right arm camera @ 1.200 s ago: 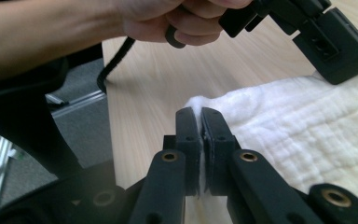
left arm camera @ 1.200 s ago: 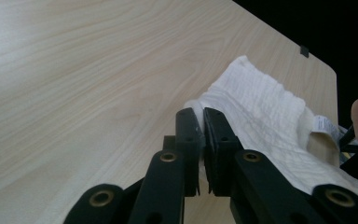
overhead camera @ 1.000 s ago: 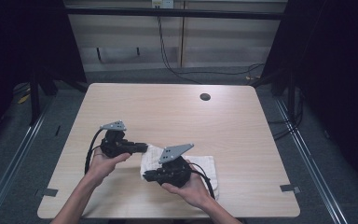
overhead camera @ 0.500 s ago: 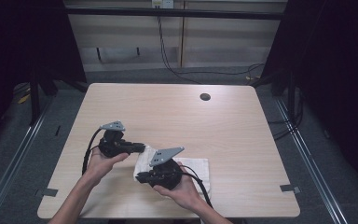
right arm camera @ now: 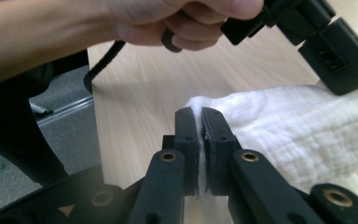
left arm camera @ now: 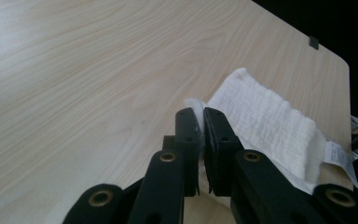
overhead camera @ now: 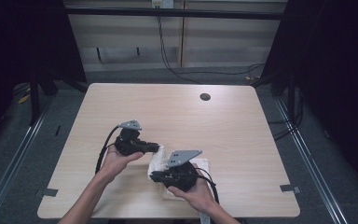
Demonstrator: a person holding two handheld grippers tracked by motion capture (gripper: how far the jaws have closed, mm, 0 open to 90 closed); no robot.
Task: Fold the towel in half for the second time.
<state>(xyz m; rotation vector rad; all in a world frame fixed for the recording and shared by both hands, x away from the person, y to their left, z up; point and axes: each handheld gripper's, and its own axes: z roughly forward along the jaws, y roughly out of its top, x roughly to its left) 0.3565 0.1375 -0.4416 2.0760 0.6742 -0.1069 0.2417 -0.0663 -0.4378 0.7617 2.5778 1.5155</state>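
A white cloth (overhead camera: 204,167) lies near the front of the wooden table (overhead camera: 177,112), partly folded over itself. My left gripper (overhead camera: 157,148) is shut on its far left corner; in the left gripper view (left arm camera: 201,122) the fabric (left arm camera: 265,121) is pinched between the jaws. My right gripper (overhead camera: 152,177) is shut on the near left corner, and the right gripper view (right arm camera: 199,119) shows the cloth (right arm camera: 303,130) clamped the same way. Beyond it the person's left hand (right arm camera: 121,23) holds the other gripper's body (right arm camera: 328,42).
A dark round hole (overhead camera: 205,97) sits in the tabletop at the back. A small tag (left arm camera: 340,156) hangs off the cloth's edge. Black cables trail from both grippers toward the front edge. Dark floor and frame rails surround the table.
The right gripper has carried its corner of the cloth leftward, toward the left gripper, folding the cloth over. The left gripper has stayed nearly still.
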